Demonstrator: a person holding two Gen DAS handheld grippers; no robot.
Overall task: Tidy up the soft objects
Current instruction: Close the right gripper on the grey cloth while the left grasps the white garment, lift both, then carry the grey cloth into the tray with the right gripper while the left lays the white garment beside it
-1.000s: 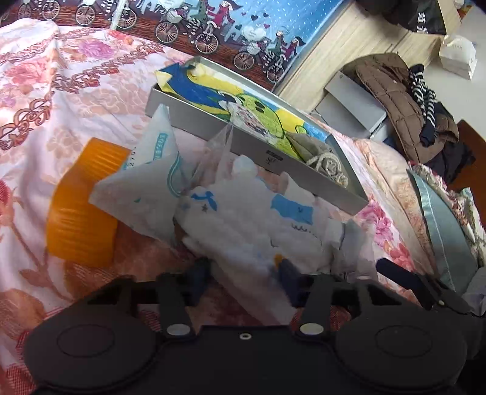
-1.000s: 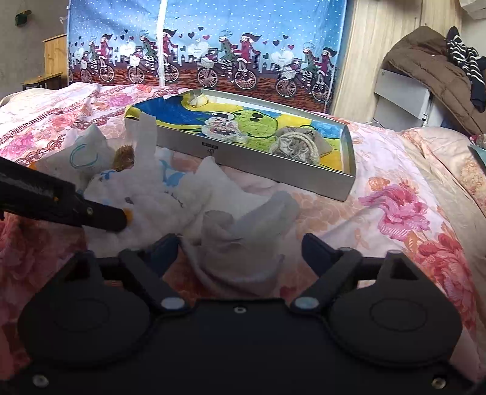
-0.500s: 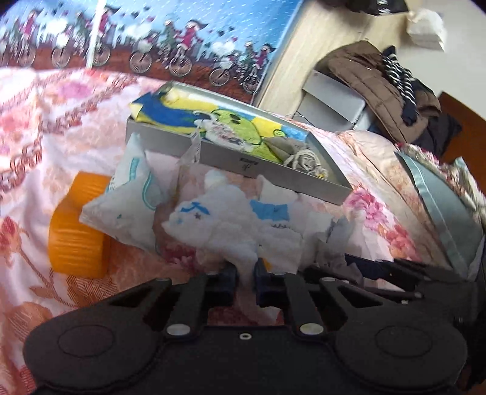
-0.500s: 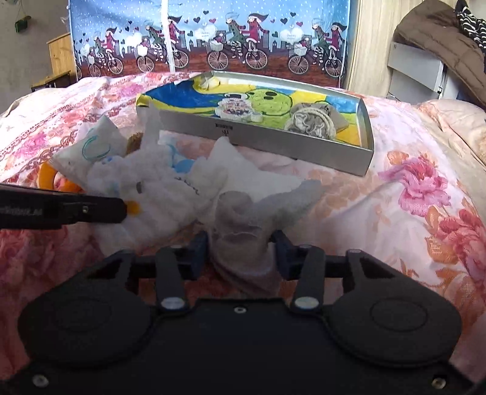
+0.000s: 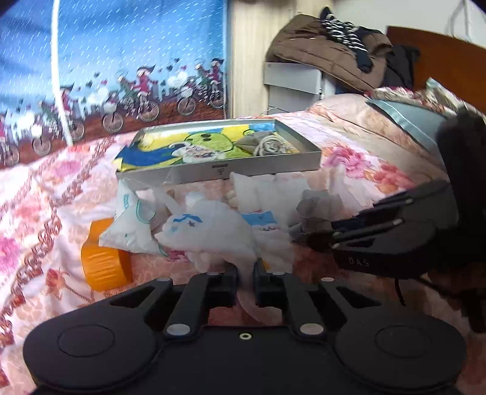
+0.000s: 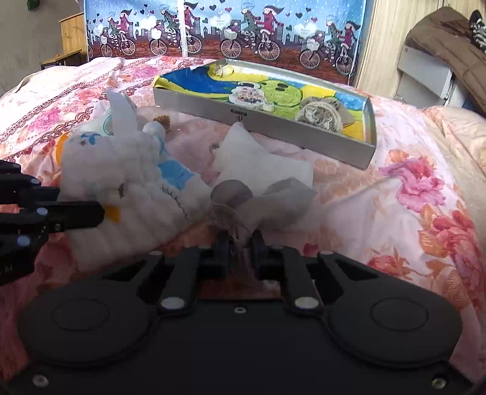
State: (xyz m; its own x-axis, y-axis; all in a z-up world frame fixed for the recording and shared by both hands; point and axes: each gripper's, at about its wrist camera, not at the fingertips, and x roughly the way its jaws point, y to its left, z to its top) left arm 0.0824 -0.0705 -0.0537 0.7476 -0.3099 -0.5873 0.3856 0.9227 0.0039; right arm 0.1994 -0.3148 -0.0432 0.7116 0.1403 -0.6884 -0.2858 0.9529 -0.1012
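The left gripper (image 5: 245, 273) has its 2 fingers pressed almost together on a fold of the white plush toy (image 5: 212, 231), which lies on the floral bedspread (image 5: 45, 194) directly ahead of the fingertips; the toy carries blue stitched markings and a blue patch on its body. The right gripper (image 6: 240, 243) has its 2 fingers drawn tight on the lower end of the grey gauze pouch (image 6: 243, 203), which bunches up just beyond the fingertips and rests against a white pillow-shaped soft item (image 6: 261, 164). Seen from the right wrist view, the plush toy lies ahead and to the left of the right gripper, touching the grey pouch at its near edge. To the left of the left gripper, an orange ribbed container (image 5: 103, 261) lies on its side on the bedspread, partly under a white printed packet (image 5: 130, 224). Farther ahead of both grippers sits a shallow silver tray (image 6: 264, 121) lined with a blue, yellow and green cartoon sheet; a beige knitted item (image 6: 322, 114) lies inside it at the right end. Behind the tray hangs a blue curtain (image 6: 224, 27) printed with cyclists. A brown jacket (image 5: 328, 57) lies heaped far ahead to the right
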